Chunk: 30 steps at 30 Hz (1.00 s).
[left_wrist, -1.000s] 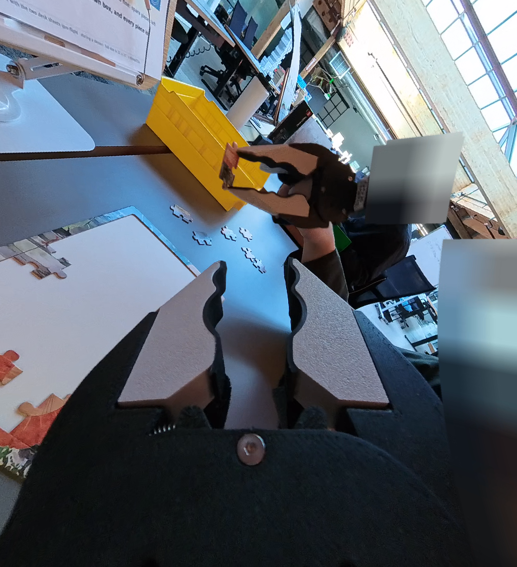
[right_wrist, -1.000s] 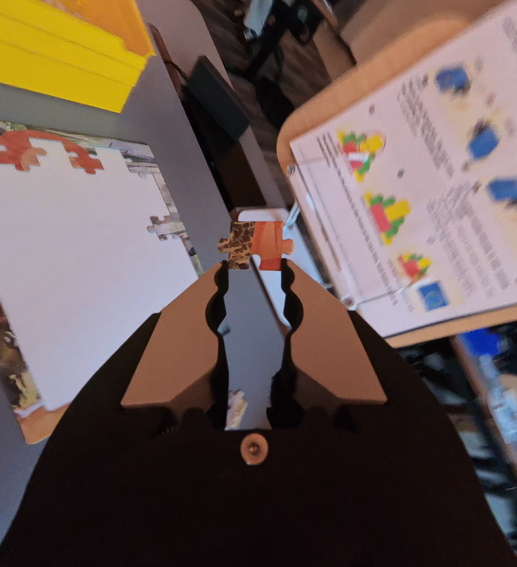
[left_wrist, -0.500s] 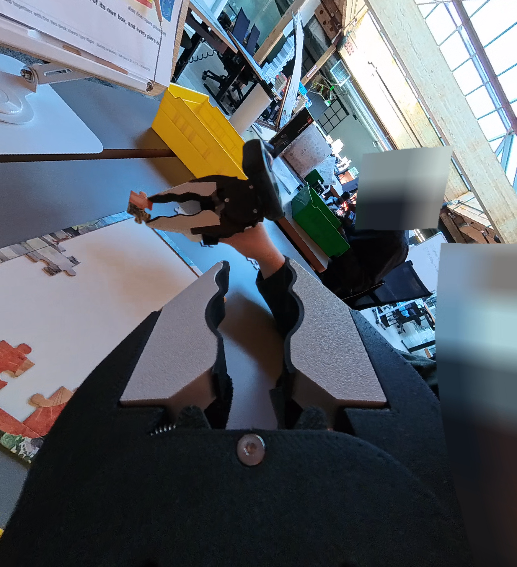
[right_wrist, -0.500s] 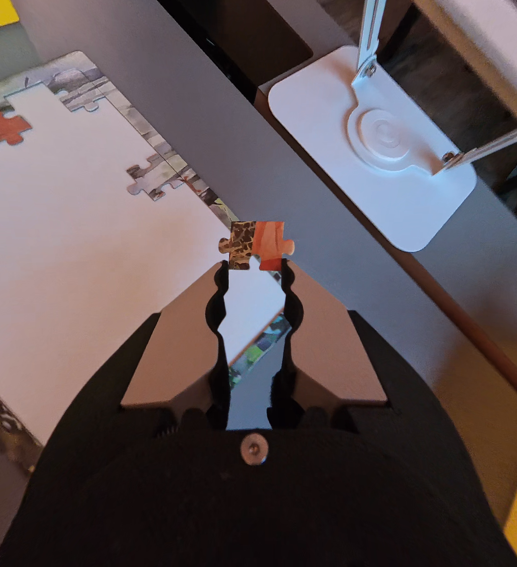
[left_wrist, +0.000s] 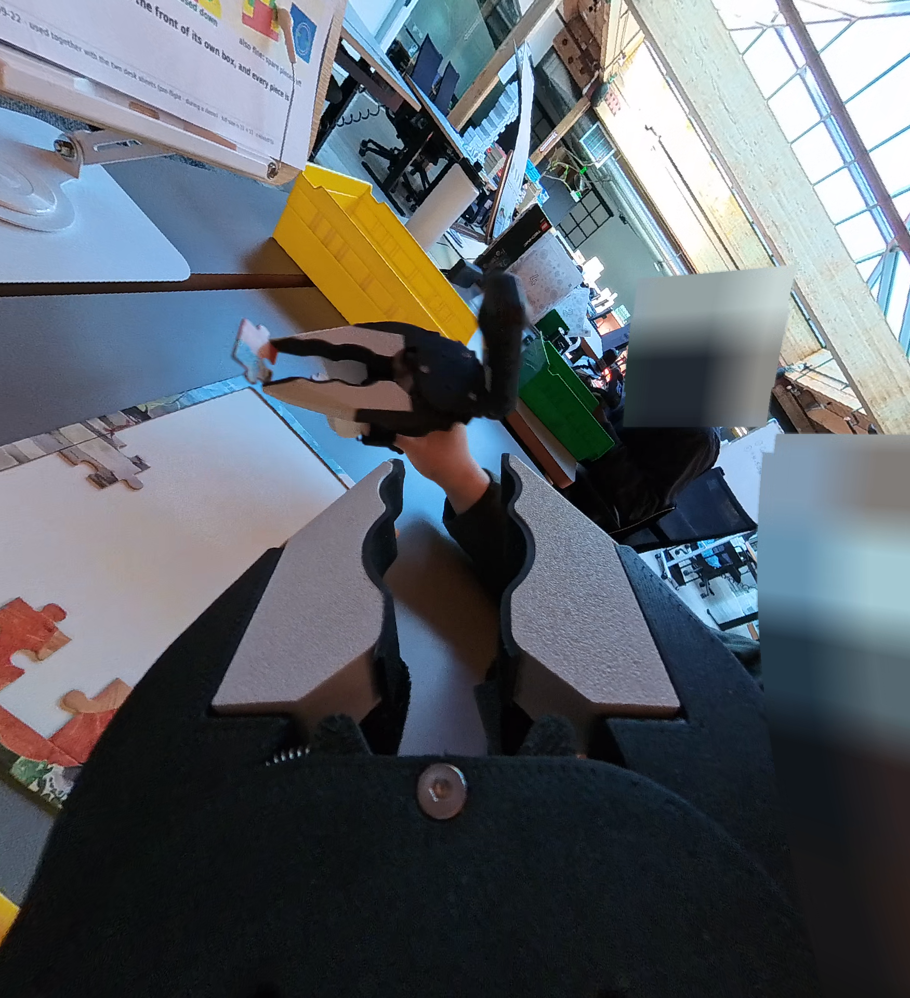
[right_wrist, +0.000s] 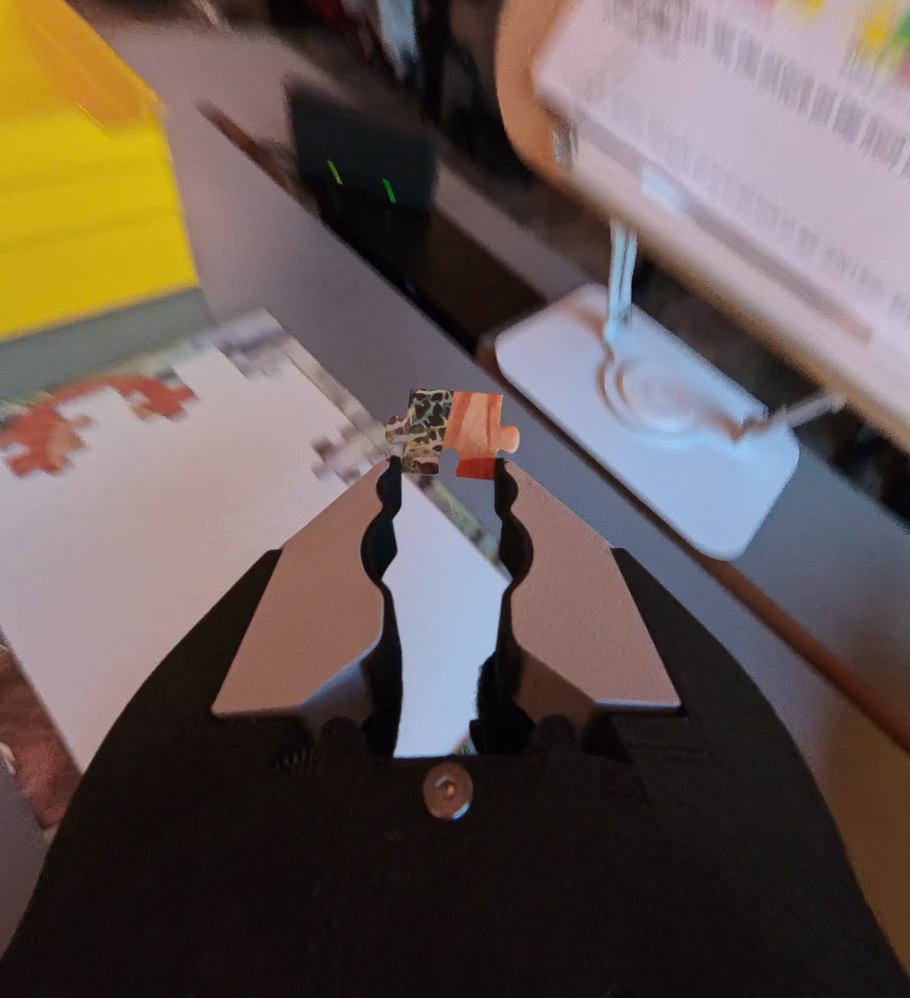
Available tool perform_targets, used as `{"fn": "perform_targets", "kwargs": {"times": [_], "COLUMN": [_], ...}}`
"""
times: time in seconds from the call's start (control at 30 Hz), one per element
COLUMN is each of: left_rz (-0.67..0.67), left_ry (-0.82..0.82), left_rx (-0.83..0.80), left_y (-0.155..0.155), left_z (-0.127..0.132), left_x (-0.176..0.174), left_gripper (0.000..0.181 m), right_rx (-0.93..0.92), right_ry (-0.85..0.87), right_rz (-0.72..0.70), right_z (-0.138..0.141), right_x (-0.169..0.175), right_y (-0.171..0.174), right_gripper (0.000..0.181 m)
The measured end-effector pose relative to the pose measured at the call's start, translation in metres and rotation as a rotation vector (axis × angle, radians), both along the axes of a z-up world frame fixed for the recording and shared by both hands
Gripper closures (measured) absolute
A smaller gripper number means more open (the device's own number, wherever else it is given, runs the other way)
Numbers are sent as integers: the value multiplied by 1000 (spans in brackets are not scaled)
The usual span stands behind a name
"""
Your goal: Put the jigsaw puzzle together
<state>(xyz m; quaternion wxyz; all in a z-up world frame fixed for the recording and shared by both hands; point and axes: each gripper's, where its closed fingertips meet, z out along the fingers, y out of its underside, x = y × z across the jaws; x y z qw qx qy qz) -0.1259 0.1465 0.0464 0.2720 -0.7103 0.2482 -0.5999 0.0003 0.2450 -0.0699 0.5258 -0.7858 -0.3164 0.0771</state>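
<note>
Right gripper (right_wrist: 448, 459) fingertips pinched on jigsaw piece (right_wrist: 452, 432) by its lower edge; left gripper (left_wrist: 450, 470) parted, empty. Risks twisting loose over puzzle board (right_wrist: 145, 513); thin hold.

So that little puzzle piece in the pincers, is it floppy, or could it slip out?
The piece probably is stiff: it stands flat beyond the right gripper without drooping. It looks thin and light, so little force should hold it. Only its lower edge is pinched, so it might twist or slip if knocked against the board.
</note>
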Motion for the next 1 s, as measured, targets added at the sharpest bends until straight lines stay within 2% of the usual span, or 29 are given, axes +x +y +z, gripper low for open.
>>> {"fn": "perform_targets", "kwargs": {"times": [0.07,0.17,0.3,0.43,0.73,0.77,0.8,0.87,0.93,1.0], "left_rz": [8,39,91,107,2,-8,-21,-25,-36,-41], "left_ry": [8,25,50,67,60,57,54,82,127,171], "left_rx": [-4,-3,32,59,90,97,107,124,128,124], "left_y": [2,8,16,18,1,0,-2,-2,-3,-3], "left_z": [-3,-8,-10,-9,-6,-6,-5,-7,-11,-16], "left_x": [0,0,-4,-8,5,6,6,4,0,-6], "left_gripper": [147,143,135,136,157,163,178,181,181,181], "right_rx": [190,333,426,484,484,482,477,476,476,459], "right_ry": [66,137,159,184,183,187,188,183,100,-59], "right_rz": [47,85,129,181,204,210,218,246,326,411], "right_z": [35,69,94,110,113,112,111,110,103,88], "right_x": [-16,-38,-69,-95,-115,-117,-118,-121,-124,-120], "right_y": [-11,-30,-54,-76,-89,-90,-91,-93,-94,-93], "right_gripper": [148,148,148,148,148,148,148,148,148,153]}}
